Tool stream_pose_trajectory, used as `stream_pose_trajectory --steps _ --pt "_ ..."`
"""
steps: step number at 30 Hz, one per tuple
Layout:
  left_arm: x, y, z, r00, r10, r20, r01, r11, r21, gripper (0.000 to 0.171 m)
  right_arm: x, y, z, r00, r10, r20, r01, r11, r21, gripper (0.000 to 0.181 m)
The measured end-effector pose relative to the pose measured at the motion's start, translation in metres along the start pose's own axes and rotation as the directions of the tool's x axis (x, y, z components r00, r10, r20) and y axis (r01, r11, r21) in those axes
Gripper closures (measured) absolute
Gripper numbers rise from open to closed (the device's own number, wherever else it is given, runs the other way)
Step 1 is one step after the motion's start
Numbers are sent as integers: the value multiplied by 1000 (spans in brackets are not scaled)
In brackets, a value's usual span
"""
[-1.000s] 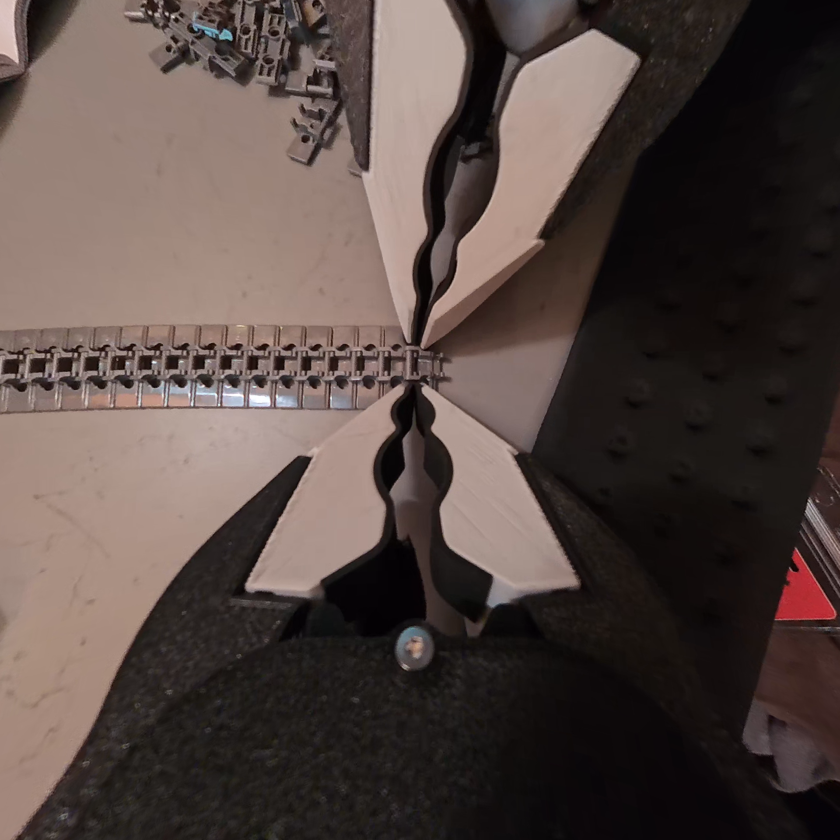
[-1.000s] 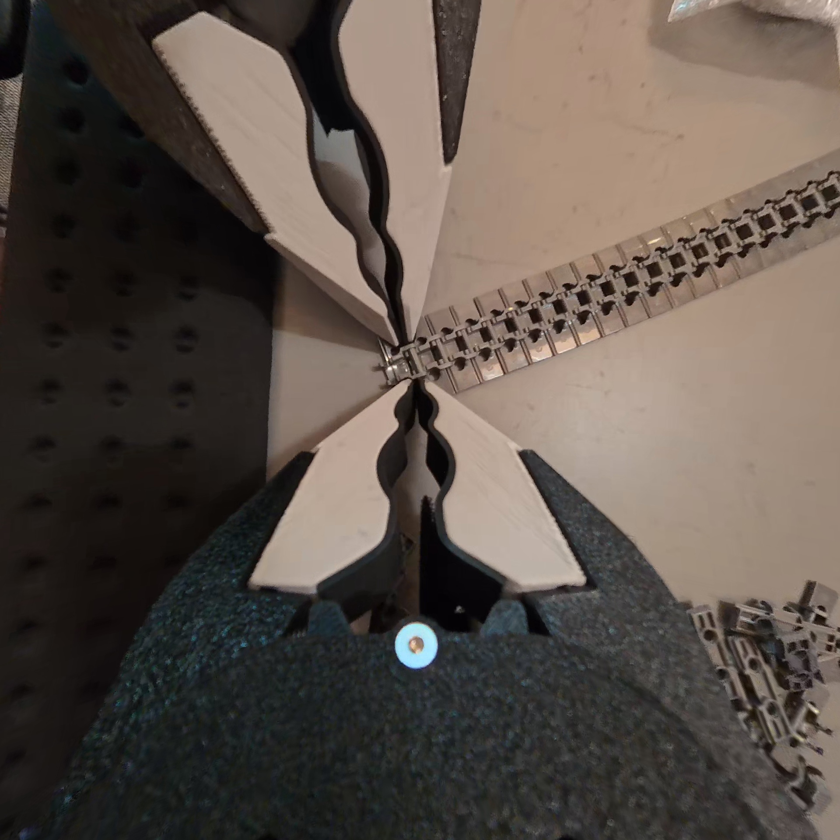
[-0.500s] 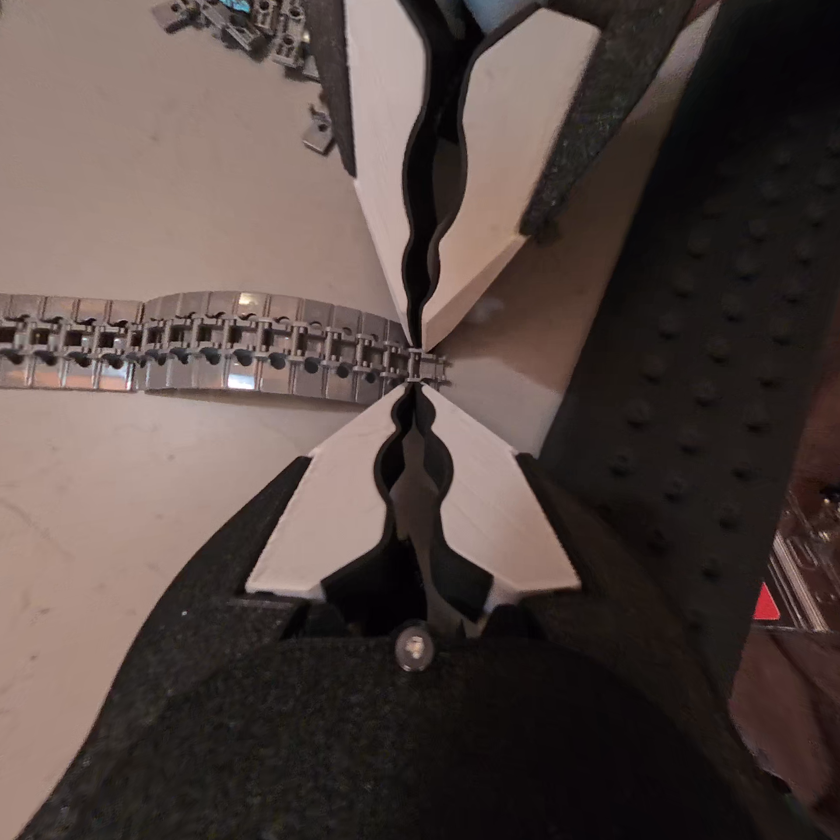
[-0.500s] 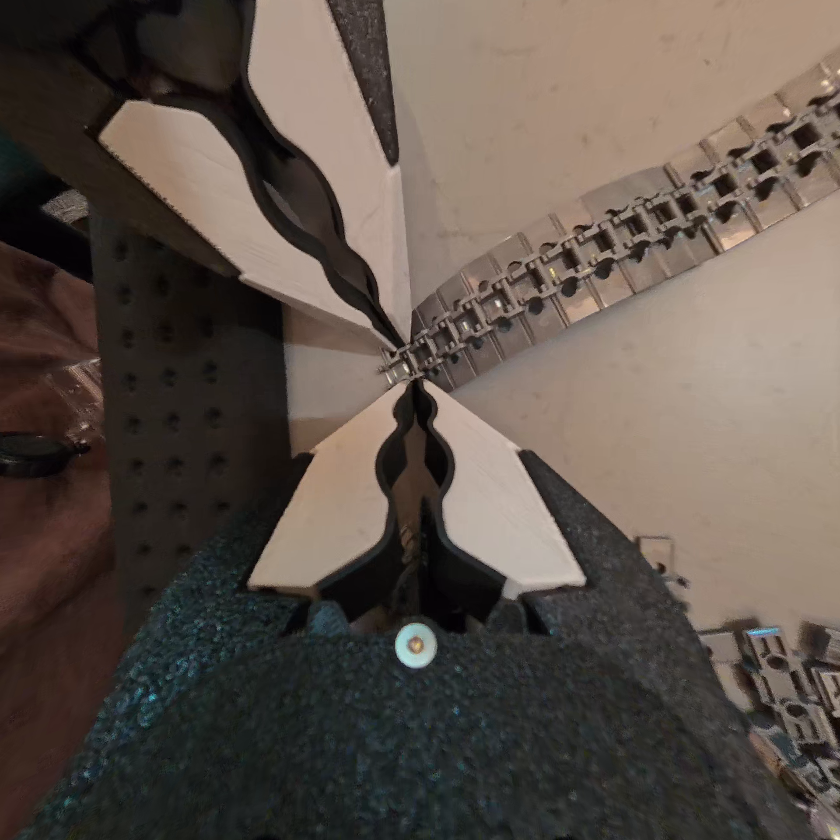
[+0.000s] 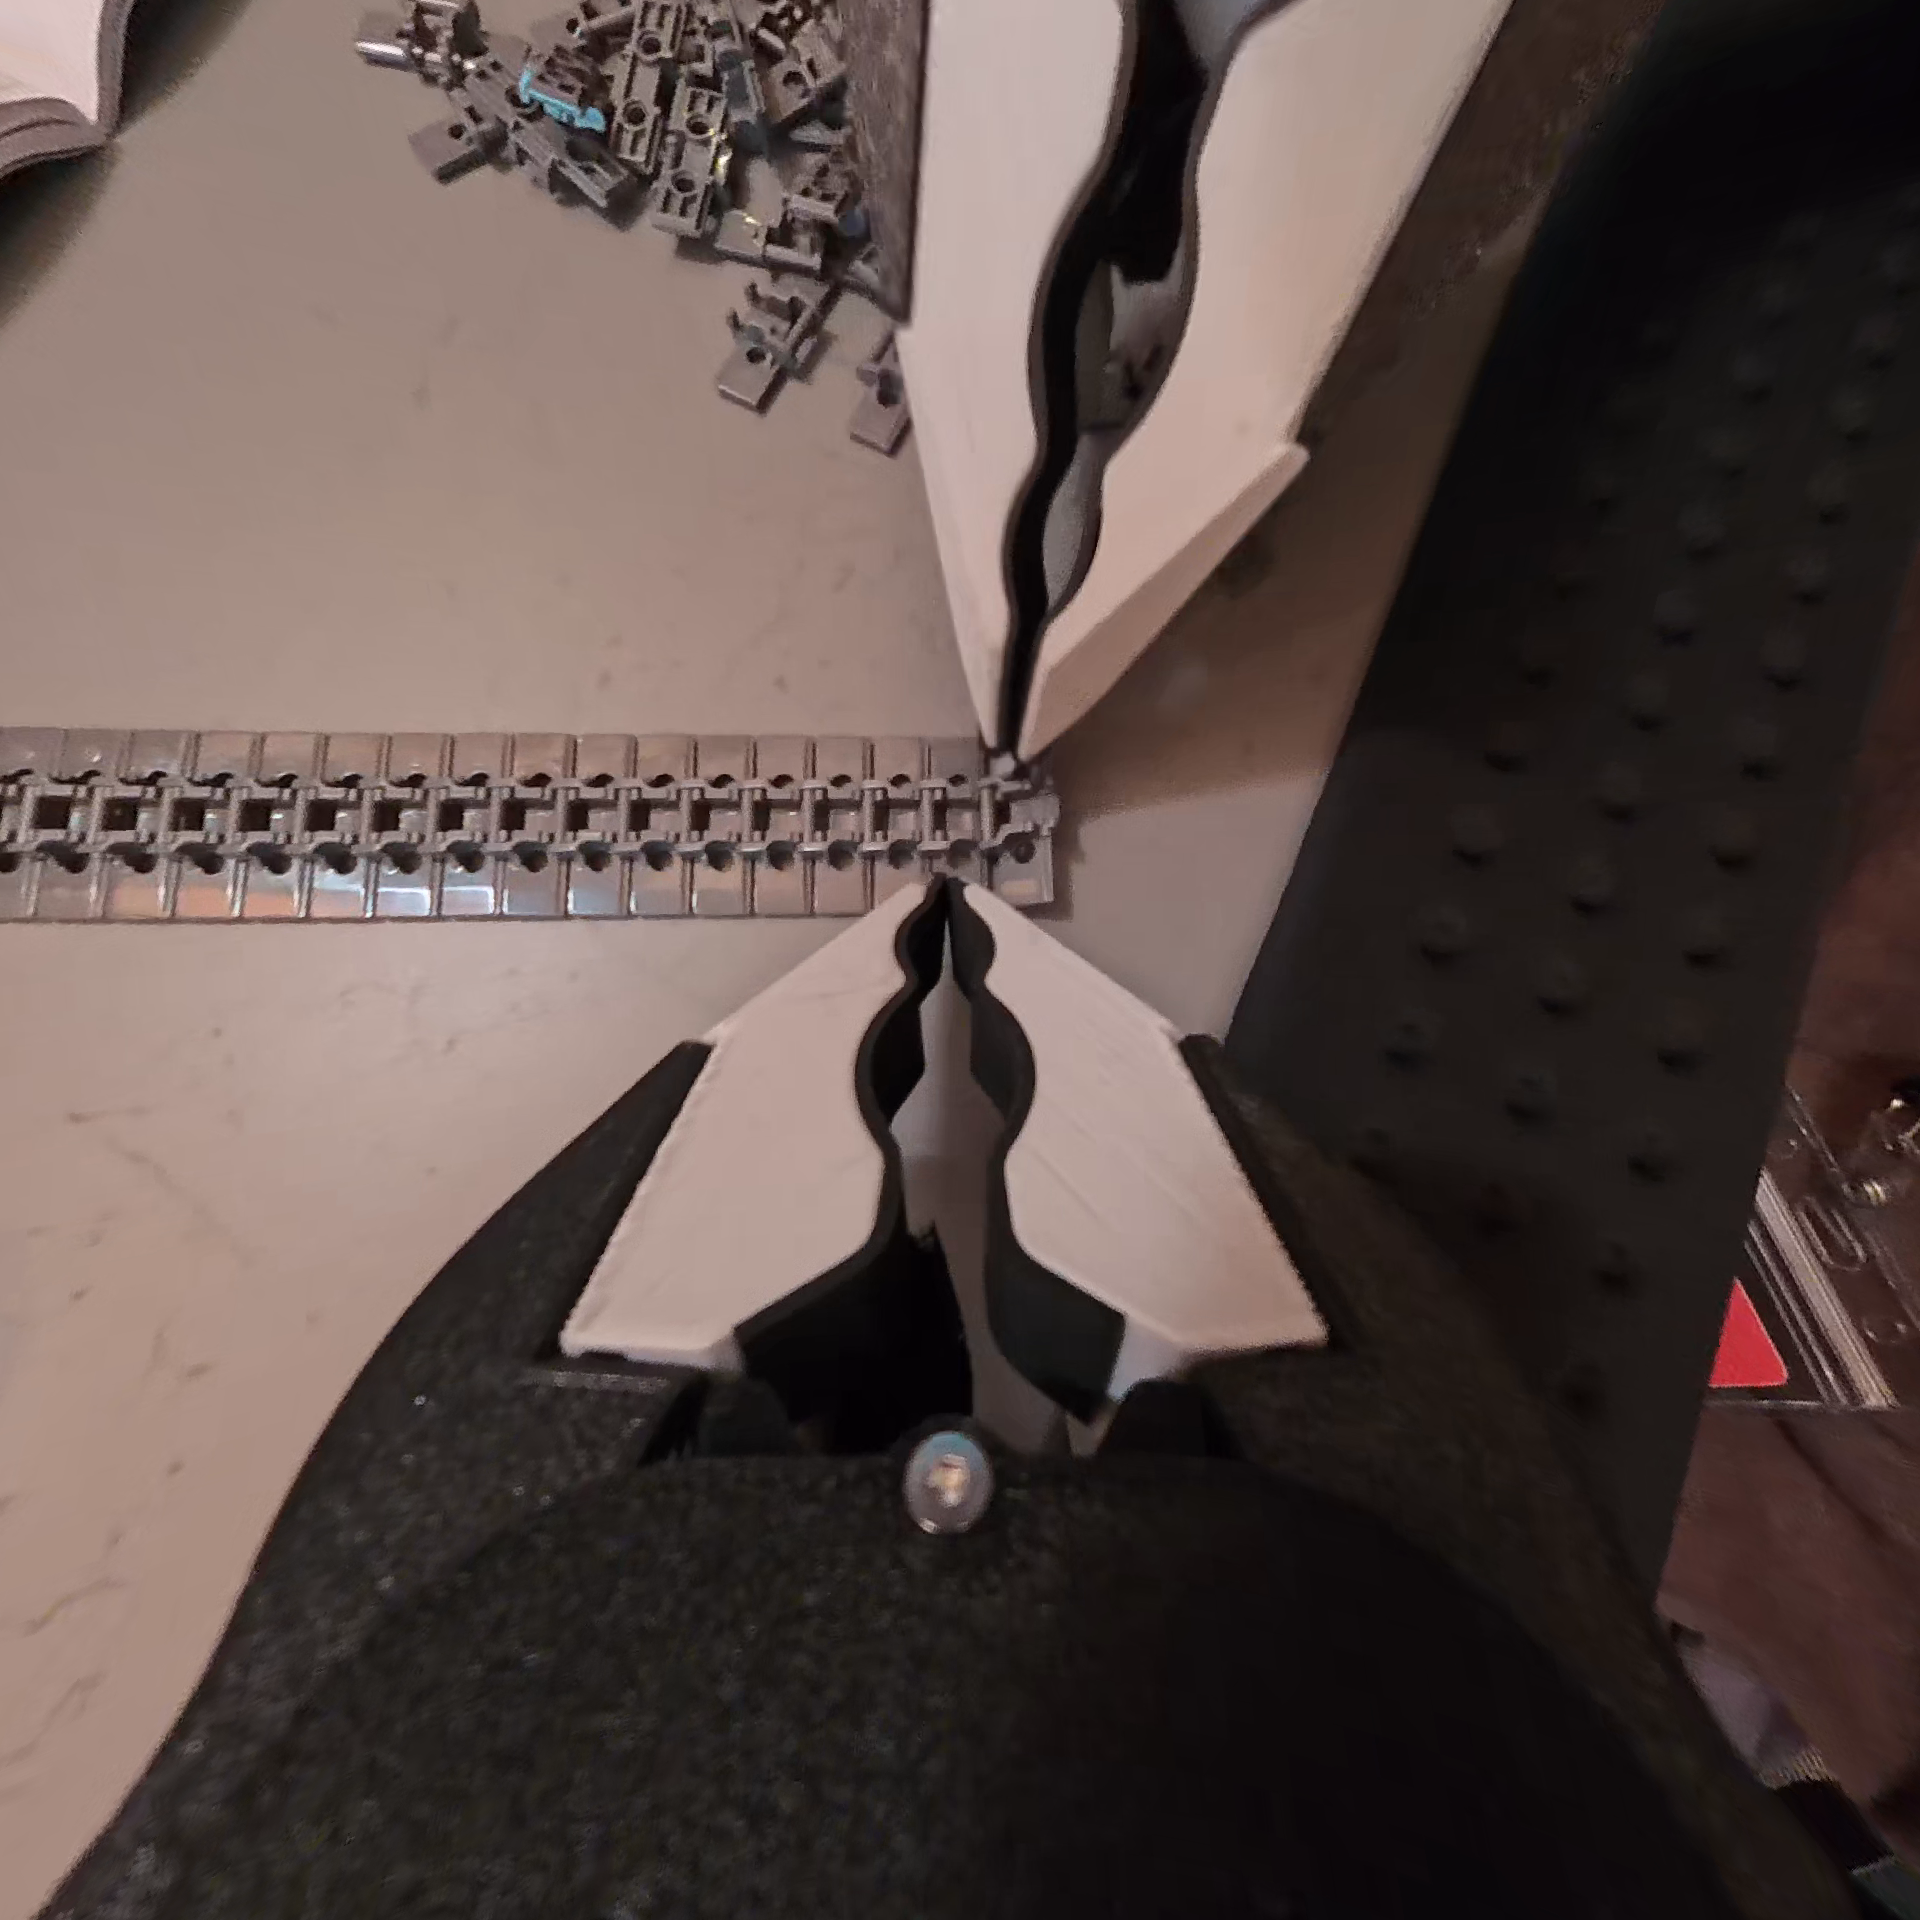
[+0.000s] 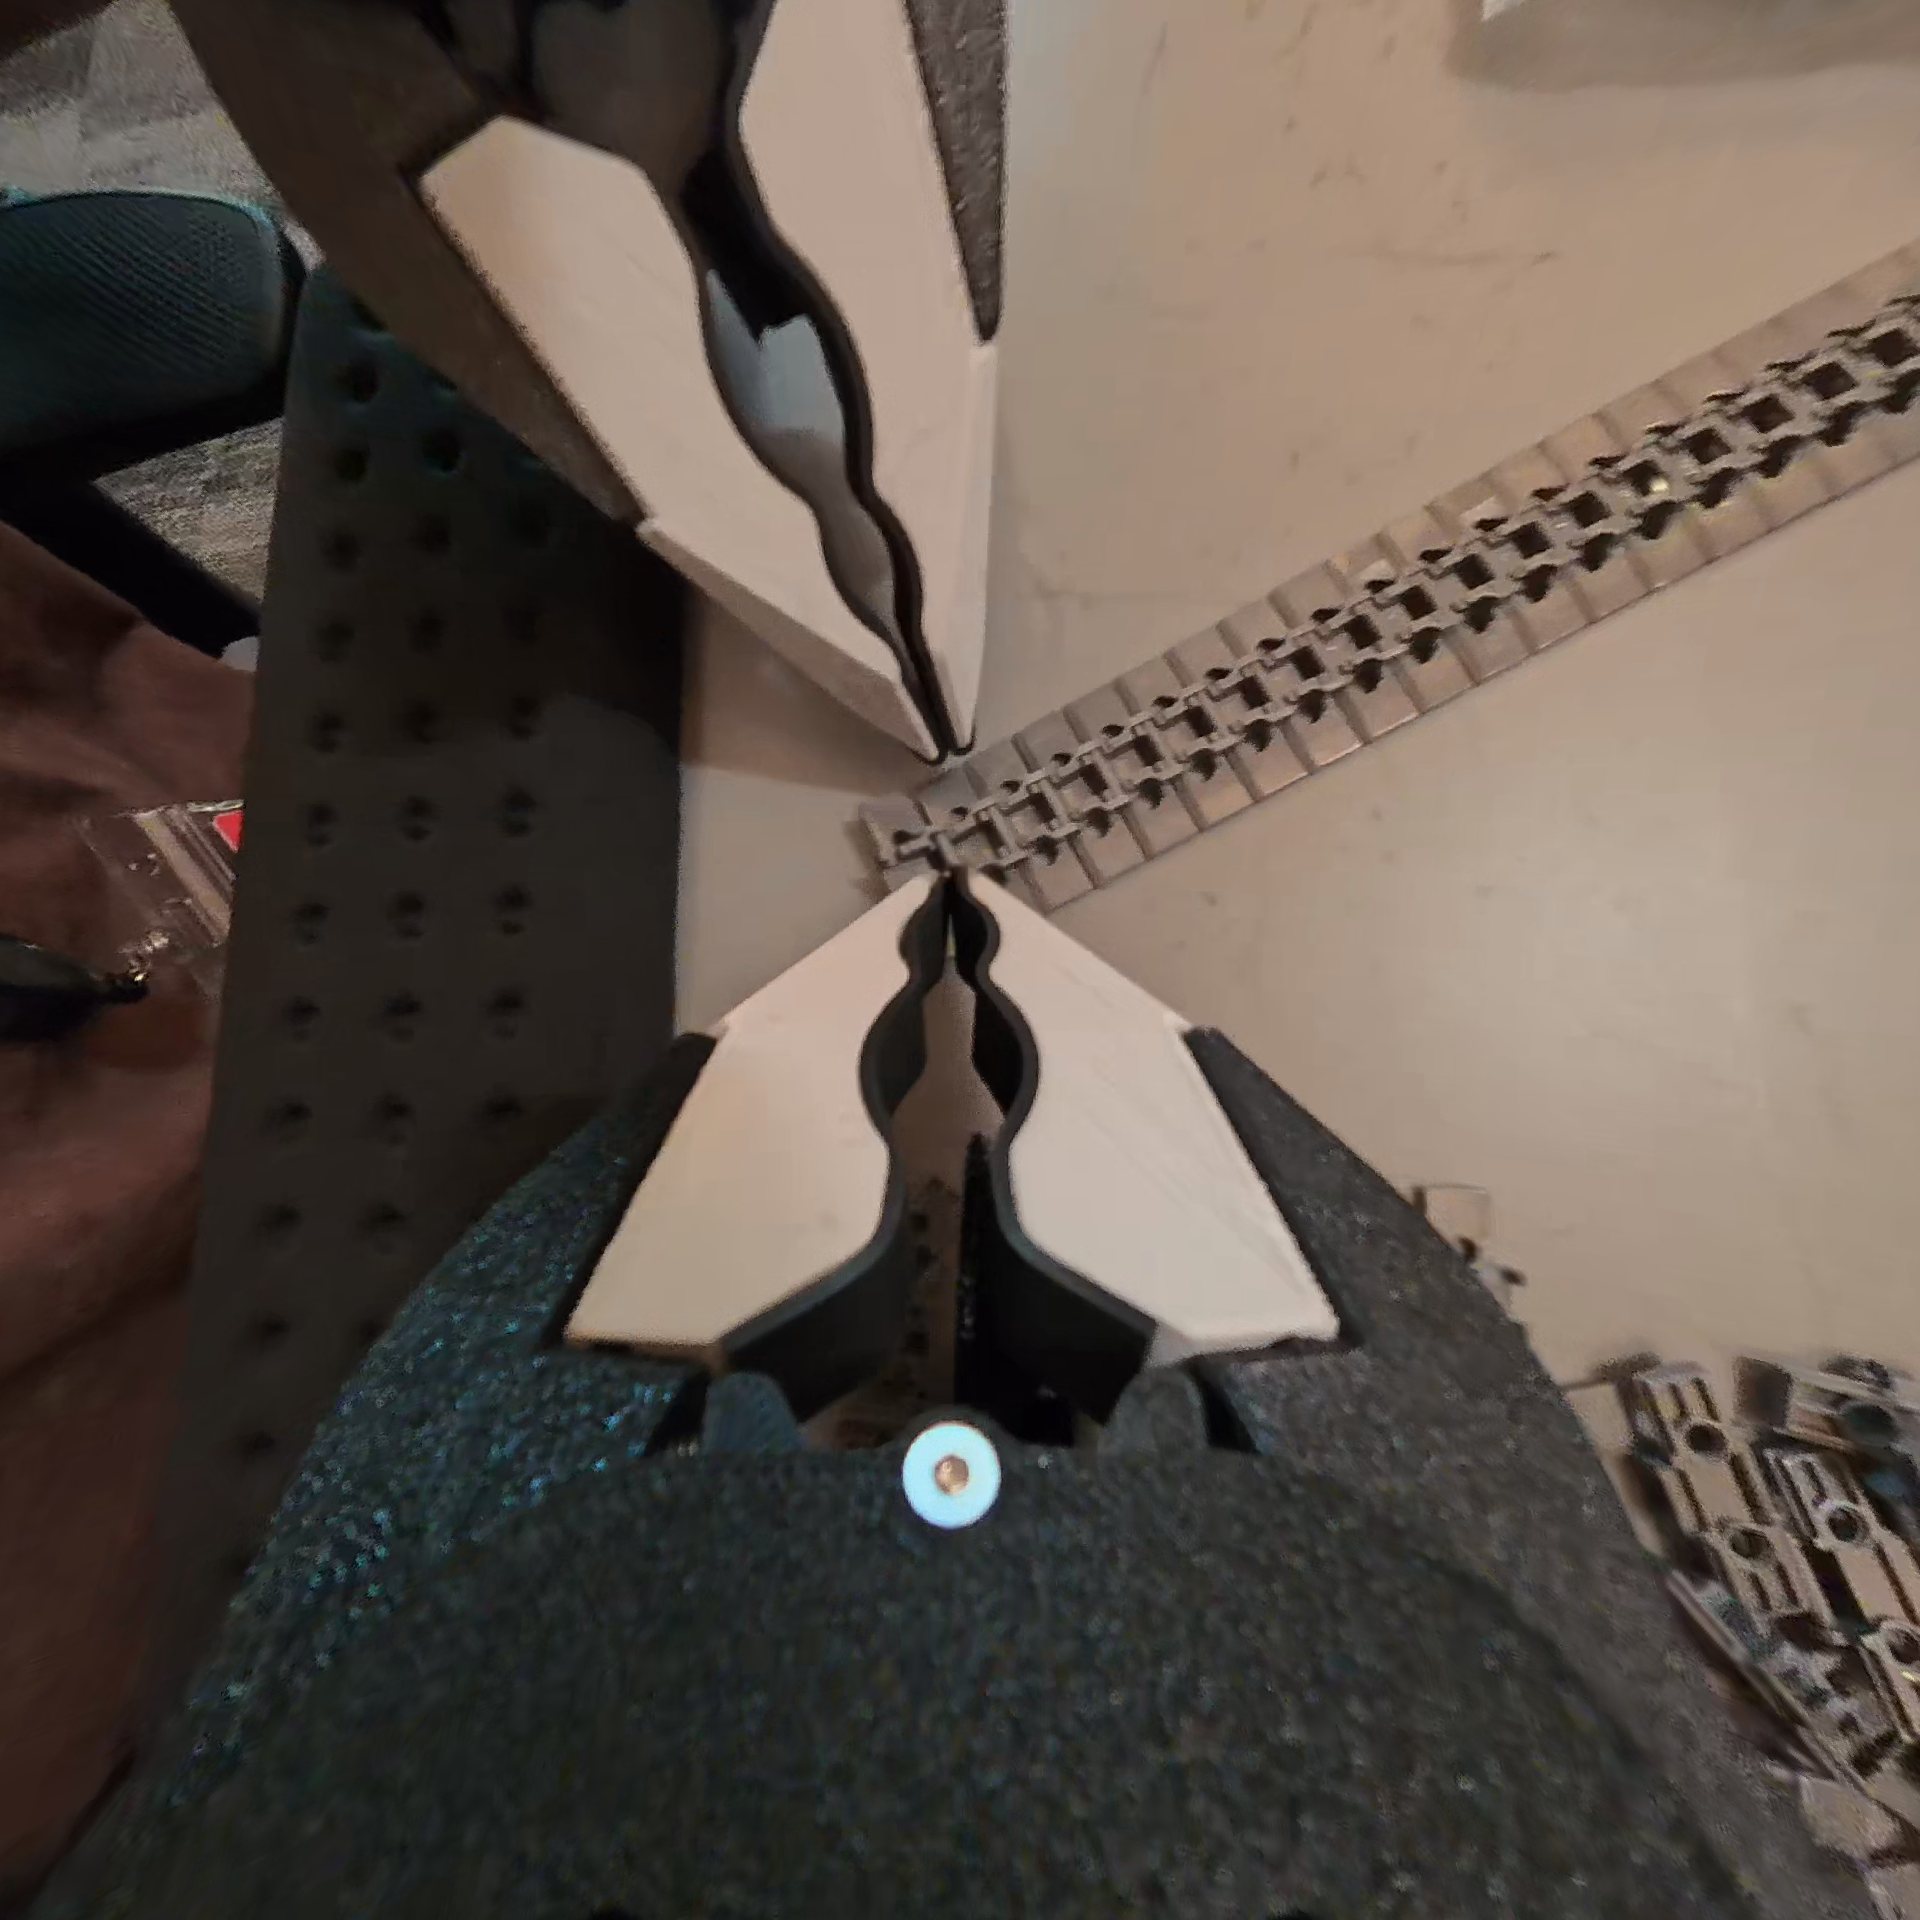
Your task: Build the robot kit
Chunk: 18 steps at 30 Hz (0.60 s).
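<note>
Since half a second earlier the grey link chain (image 5: 499, 826) had dropped back flat and straight on the pale table (image 5: 312, 520), where its near end had been lifted and bowed between the two tools. Both tools had come off it: the left gripper (image 5: 945, 883) pointed in from below with its tips drawn together on nothing, just short of the chain's right end, while the right gripper (image 5: 1016, 732) reached down from the far side, likewise closed and empty, its tips at the chain's far edge; whether they touched it could not be told. From the right wrist view the right gripper (image 6: 951, 881) sat pinched together at the chain's (image 6: 1351, 623) end link, with the left gripper (image 6: 951, 743) opposite it. A loose heap of small grey pieces (image 5: 665, 135), one bit light blue, lay far left of the chain. At the table's right edge ran a dark studded mat (image 5: 1621, 831), and beyond it a clear plastic tray (image 5: 1829, 1278) with a red label.
</note>
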State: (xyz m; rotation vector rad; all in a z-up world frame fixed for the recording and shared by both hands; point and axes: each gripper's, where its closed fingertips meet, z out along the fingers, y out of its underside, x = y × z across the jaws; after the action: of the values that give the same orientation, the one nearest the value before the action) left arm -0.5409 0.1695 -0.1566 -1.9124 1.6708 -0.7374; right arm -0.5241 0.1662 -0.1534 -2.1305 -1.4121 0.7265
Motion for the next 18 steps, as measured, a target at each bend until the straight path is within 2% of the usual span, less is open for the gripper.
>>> stream_pose_trajectory --steps 4,10,14,18 --pt "11 1 6 997 9 -70 -10 1000 -10 171 -9 5 6 1000 -26 8 27 999 -32 181" --pt "8 2 10 997 2 -74 -3 1000 -24 171 -8 9 11 1000 8 3 -8 999 -38 181" --pt "-12 -17 -3 999 -14 -35 16 998 63 171 -9 9 11 1000 -5 10 5 999 -54 181" --pt "-34 -19 6 999 -38 -23 39 998 56 171 -9 10 11 1000 -8 15 9 998 -63 181"
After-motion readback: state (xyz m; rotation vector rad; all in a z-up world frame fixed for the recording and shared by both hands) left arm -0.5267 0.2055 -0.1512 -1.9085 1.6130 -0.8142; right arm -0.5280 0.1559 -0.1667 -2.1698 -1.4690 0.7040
